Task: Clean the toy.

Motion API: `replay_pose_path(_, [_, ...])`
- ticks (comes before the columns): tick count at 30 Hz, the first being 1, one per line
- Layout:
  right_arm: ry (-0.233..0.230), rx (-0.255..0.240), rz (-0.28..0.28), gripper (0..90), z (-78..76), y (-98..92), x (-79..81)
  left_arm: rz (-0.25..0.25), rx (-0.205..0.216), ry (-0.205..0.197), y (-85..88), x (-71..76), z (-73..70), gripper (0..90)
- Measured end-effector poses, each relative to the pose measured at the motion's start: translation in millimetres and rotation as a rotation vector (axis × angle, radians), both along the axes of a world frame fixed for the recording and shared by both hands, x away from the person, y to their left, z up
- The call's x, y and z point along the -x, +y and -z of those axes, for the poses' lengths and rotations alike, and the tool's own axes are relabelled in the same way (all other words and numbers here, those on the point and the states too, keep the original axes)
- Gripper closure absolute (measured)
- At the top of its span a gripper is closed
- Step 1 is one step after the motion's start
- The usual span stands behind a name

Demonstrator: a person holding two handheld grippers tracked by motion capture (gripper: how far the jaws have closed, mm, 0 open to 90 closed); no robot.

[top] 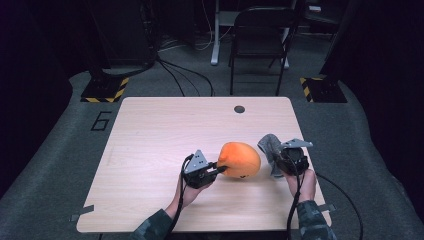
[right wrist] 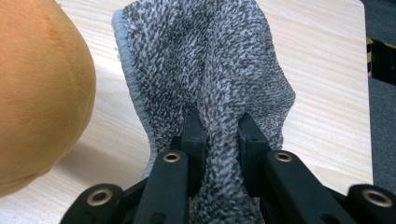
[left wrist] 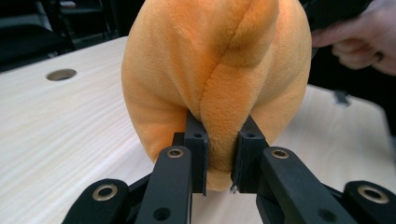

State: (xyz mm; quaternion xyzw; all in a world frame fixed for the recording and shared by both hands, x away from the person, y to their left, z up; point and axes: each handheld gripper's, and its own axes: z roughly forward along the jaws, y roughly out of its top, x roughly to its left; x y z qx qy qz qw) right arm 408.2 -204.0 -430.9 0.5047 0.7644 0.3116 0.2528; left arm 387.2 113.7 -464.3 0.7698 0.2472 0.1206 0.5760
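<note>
An orange plush toy (top: 240, 159) lies on the wooden table (top: 165, 130), a little right of centre and near the front. My left gripper (top: 218, 169) is shut on a fold of its fabric at the toy's left side; in the left gripper view the plush toy (left wrist: 215, 70) bulges above the jaws of the left gripper (left wrist: 222, 161). Right of the toy, my right gripper (top: 281, 159) is shut on a grey speckled cloth (top: 270, 146), which stands up from its jaws. In the right gripper view the cloth (right wrist: 205, 70) is pinched by the right gripper (right wrist: 220, 144), with the plush toy (right wrist: 39, 93) beside it.
A round cable hole (top: 239, 109) sits near the table's far edge. A black folding chair (top: 260, 42) stands on the floor behind the table, with cables and yellow-black striped stand bases (top: 106, 89) at either side. The table's left half is bare wood.
</note>
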Motion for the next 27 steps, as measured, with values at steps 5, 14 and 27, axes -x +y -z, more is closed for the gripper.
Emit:
replay_pose_path(5, [-0.014, 0.012, -0.011, 77.2, -1.9, 1.9, 0.1, -0.009, 0.019, 0.079, -1.6, 1.2, -2.9, 79.1])
replay_pose_path(14, [-0.047, 0.005, -0.023, 77.2, -16.7, 6.1, 5.2, -0.074, 0.013, 0.206, -0.4, -7.7, 8.2, 78.9])
replay_pose_path(27, [-0.142, -0.011, -0.253, 77.1, -60.4, 74.9, 40.4, -0.1, -0.041, 0.241, -7.2, -12.0, 25.1, 78.6])
